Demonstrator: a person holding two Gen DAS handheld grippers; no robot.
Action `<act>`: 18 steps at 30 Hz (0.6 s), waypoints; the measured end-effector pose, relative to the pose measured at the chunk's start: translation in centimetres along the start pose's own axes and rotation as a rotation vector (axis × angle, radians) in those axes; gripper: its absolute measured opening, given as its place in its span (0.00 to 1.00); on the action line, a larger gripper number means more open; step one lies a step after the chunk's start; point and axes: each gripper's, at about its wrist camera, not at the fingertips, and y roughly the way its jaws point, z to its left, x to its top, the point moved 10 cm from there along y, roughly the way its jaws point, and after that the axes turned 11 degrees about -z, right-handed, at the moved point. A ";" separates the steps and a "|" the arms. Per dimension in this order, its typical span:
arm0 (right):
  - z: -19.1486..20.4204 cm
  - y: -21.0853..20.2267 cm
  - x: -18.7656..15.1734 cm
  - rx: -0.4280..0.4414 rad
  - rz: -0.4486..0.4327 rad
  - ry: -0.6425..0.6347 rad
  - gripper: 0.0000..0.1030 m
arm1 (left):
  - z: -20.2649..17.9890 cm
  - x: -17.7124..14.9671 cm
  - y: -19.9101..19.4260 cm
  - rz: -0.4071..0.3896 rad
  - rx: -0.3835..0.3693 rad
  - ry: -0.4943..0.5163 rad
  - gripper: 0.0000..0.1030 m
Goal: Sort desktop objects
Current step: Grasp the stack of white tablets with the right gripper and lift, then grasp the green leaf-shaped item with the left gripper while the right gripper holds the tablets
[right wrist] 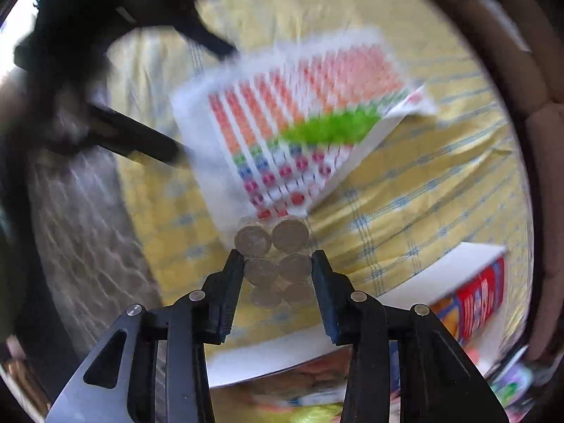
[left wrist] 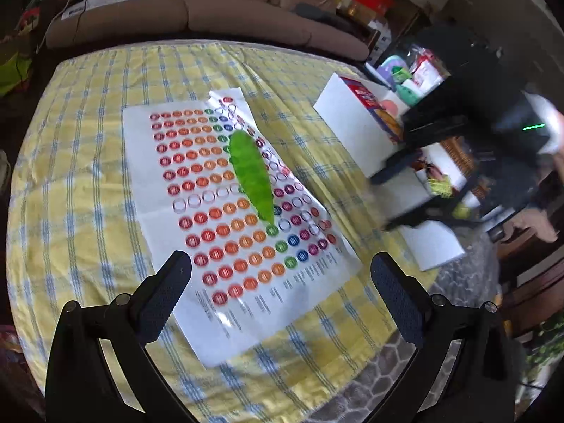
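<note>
Black right tongs point(right wrist: 277, 264) point down with their jaws narrowed onto a pack of batteries point(right wrist: 278, 259), the pads pressing its two sides; the silver cell ends face the camera. Beyond the pack, blurred, lies a white sticker sheet point(right wrist: 299, 130) with rows of coloured dots and a green leaf-shaped piece point(right wrist: 331, 127) on top, all on the table's yellow checked cloth point(right wrist: 423, 190). A white box with red print point(right wrist: 472, 296) sits just beside the tongs at the right. Left tongs point(left wrist: 280, 275) hang wide apart and empty above the near end of that sheet point(left wrist: 225, 208), with a sofa point(left wrist: 183, 10) behind the table.
</note>
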 end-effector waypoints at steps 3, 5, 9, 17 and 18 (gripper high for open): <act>4.6 -3.1 -1.1 0.004 -0.143 0.065 0.39 | 0.3 1.9 2.1 0.010 0.055 0.088 0.99; 6.2 -3.3 -2.1 -0.018 -0.202 0.101 0.39 | 0.9 2.5 4.1 0.042 0.133 0.159 0.96; 9.7 -4.0 -5.3 -0.014 -0.267 0.187 0.39 | 1.6 3.0 8.1 0.123 0.221 0.254 0.77; 10.7 -3.7 -6.9 0.016 -0.351 0.258 0.39 | 0.5 2.7 10.8 0.162 0.232 0.280 0.76; 10.9 -3.7 -7.0 0.019 -0.359 0.259 0.39 | 0.6 2.9 10.8 0.155 0.226 0.254 0.68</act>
